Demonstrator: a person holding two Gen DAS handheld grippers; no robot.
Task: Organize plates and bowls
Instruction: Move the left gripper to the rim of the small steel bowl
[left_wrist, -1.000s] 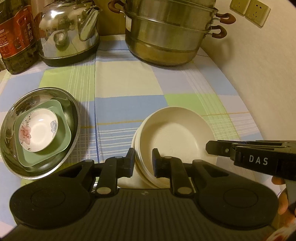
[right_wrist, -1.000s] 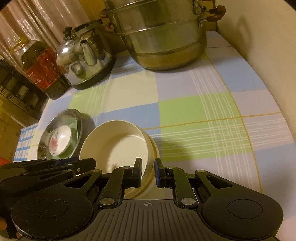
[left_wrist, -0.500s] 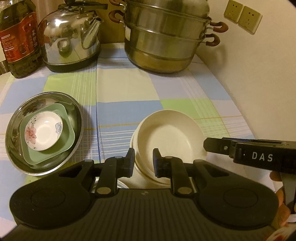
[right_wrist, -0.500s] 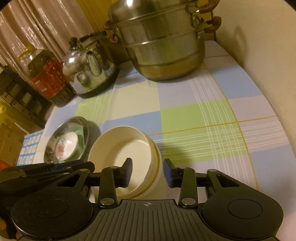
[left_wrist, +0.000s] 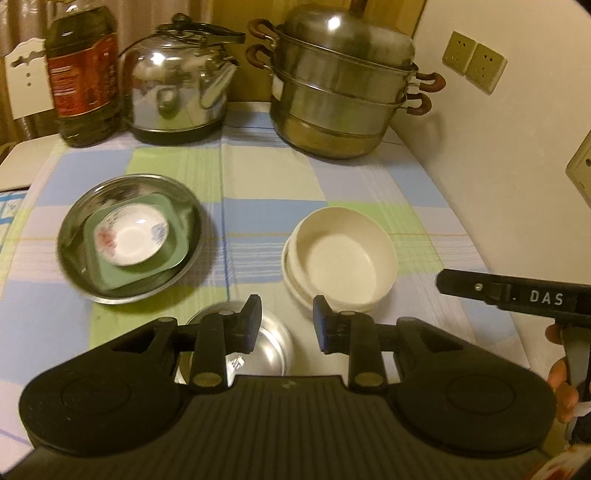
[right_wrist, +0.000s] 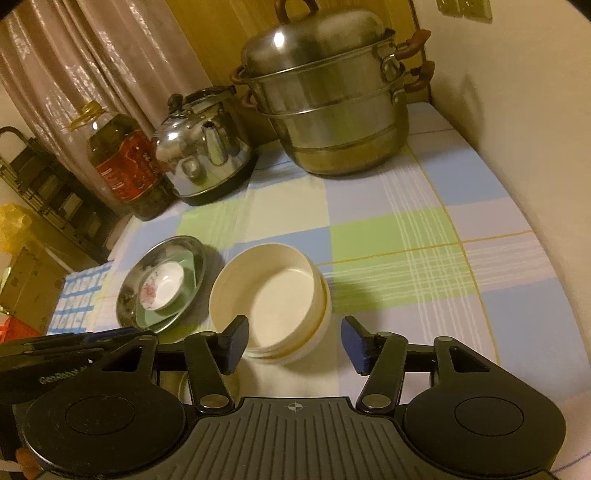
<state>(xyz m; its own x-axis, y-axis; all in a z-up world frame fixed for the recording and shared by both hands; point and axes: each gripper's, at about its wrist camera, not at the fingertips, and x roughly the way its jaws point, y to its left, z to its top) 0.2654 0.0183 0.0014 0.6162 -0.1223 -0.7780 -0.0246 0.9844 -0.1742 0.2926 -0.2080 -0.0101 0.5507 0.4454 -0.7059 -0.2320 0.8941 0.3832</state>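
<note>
Both tongs are opening with nothing between them, left tongs (left_wrist: 284, 319) narrower than right tongs (right_wrist: 293, 341), just near of the cream bowls (left_wrist: 341, 258) nested mid-worktop; a clipped rim risks unseating the tilted top bowl.

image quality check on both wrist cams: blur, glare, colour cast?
Left wrist: warm yellow cast, motion smear on the steel plate, glare spots on the kettle. Right wrist: same cast, cream bowl rim slightly smeared, highlights on the steamer pot, fisheye bends the tablecloth lines.
</note>
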